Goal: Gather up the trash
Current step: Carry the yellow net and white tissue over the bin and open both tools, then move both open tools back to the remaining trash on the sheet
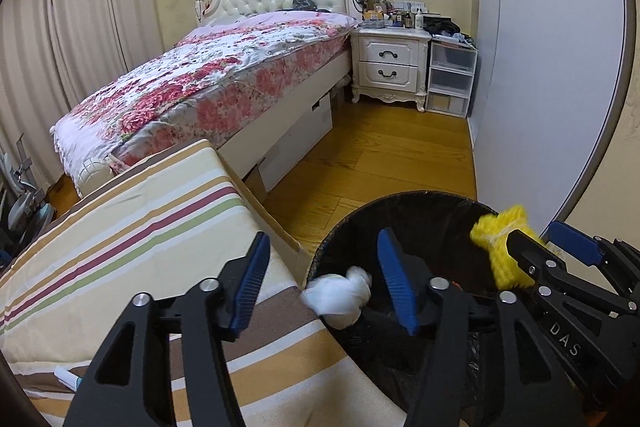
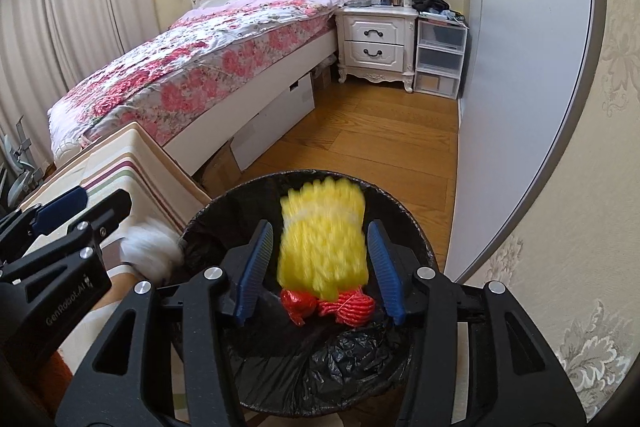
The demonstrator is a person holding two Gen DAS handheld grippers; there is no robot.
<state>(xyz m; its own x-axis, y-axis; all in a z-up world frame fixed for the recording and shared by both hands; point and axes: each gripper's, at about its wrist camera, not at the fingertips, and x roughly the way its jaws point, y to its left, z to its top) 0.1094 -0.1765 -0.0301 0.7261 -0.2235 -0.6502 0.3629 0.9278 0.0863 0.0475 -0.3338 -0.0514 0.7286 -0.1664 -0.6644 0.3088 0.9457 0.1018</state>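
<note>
Both tongs, left and right, angle downward, jaws apart (side by side).

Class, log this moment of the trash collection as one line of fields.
left hand-held gripper: open, white wad at bin rim | right hand-held gripper: open, yellow foam net over bin | bin: red net inside

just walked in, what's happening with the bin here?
A person is dropping trash into the black-lined bin beside the bed. The left hand-held gripper stands open at the rim, with a white crumpled wad between its fingers, not pressed by the pads. The right hand-held gripper is open over the bin, with a yellow foam net blurred between its fingers, apparently falling. Red netting already lies inside.
</note>
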